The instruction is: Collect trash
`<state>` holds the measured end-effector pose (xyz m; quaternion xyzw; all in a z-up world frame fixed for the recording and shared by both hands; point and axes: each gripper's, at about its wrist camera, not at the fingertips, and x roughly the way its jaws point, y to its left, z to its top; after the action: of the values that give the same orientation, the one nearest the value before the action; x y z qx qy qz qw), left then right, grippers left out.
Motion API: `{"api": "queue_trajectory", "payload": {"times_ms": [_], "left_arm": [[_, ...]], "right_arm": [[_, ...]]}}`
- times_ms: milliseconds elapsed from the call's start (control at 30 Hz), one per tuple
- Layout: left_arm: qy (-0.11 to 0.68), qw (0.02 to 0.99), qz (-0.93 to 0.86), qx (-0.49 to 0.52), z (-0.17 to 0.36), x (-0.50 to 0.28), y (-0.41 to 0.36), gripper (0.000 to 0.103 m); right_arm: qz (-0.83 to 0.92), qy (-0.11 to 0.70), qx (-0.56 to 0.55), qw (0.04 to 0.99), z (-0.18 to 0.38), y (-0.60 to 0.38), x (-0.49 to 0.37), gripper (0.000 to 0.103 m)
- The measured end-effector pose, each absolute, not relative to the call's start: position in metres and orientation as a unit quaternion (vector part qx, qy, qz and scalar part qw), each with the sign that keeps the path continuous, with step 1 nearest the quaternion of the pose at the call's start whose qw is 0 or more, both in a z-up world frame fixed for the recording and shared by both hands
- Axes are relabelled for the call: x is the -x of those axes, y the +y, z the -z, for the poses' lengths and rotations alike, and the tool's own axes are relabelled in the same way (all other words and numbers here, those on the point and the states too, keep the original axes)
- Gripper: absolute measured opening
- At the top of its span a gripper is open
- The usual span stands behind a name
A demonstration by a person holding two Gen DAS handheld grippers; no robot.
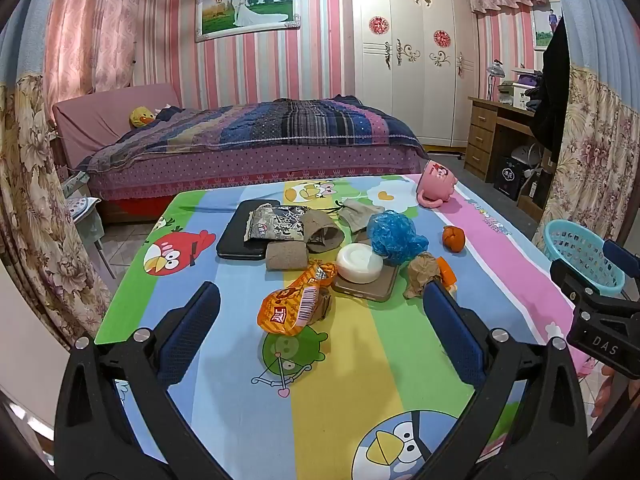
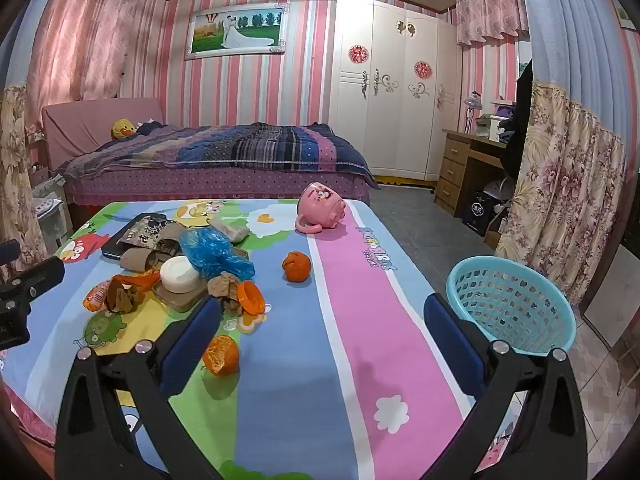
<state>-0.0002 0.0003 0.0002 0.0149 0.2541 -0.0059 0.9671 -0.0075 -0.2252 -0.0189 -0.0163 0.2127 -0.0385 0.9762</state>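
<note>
A heap of trash lies mid-table: an orange snack wrapper point(image 1: 295, 303), cardboard tubes point(image 1: 286, 255), a dark foil packet point(image 1: 274, 222), a crumpled blue plastic bag point(image 1: 394, 234), brown paper wads point(image 1: 420, 274) and orange peel point(image 2: 221, 355). A light blue basket point(image 2: 510, 306) stands at the table's right edge. My left gripper point(image 1: 320, 298) is open just short of the orange wrapper, with nothing between its fingers. Over the pink stripe my right gripper point(image 2: 323, 310) is open and empty, with the basket just beyond its right finger and the peel by its left finger.
A tipped pink mug point(image 2: 322, 210), a tangerine point(image 2: 297, 266), a white round lid point(image 1: 359, 263) on a tan phone and a black tablet point(image 1: 240, 236) share the cartoon tablecloth point(image 2: 360, 320). A bed point(image 1: 248, 140), wardrobe and desk stand behind.
</note>
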Motion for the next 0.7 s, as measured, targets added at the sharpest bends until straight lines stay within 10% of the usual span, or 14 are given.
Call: {"api": "queue_trajectory", "payload": {"times_ms": [700], "left_arm": [[0.255,0.967,0.005,-0.016,-0.0001,0.0001,0.0003,0.098]], "right_arm": [[0.039,0.214,0.017,0.976,0.0192,-0.2253,0.0073,0.099]]}}
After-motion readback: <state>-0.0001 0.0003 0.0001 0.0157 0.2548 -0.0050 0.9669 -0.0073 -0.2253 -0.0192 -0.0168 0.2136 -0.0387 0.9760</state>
